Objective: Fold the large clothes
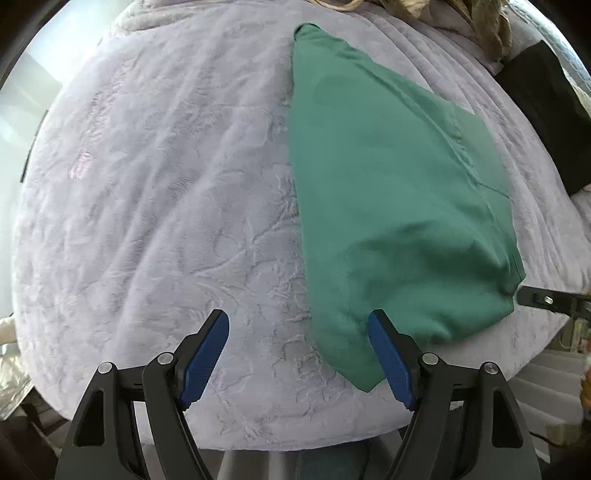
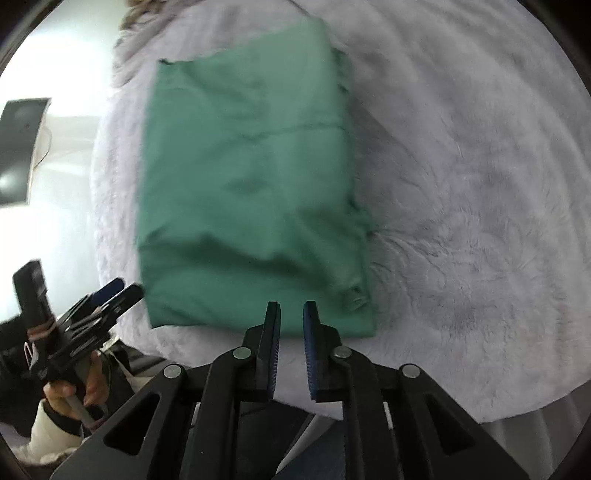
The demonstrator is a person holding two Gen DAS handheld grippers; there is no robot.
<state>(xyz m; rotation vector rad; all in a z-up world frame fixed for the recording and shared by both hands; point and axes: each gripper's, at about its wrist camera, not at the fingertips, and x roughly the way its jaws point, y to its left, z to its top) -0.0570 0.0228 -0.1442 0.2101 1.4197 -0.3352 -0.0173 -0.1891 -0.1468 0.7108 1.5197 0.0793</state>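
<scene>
A green garment (image 1: 388,206) (image 2: 251,192) lies folded into a rough rectangle on a pale lilac fleece blanket (image 1: 166,184) (image 2: 461,184). My left gripper (image 1: 297,325) hangs open and wide above the blanket, its right finger over the garment's near left corner, nothing between the blue pads. In the right wrist view the left gripper (image 2: 114,291) shows at the left, held by a hand (image 2: 74,395). My right gripper (image 2: 291,314) sits just before the garment's near edge, its jaws a narrow gap apart and empty. A black part of the right gripper (image 1: 546,299) pokes in beside the garment's right corner.
A black cloth (image 1: 543,110) lies at the bed's far right, with tan fabric (image 1: 480,22) bunched at the far end. The bed's near edge runs just under both grippers. A dark screen (image 2: 22,147) stands off the bed at the left.
</scene>
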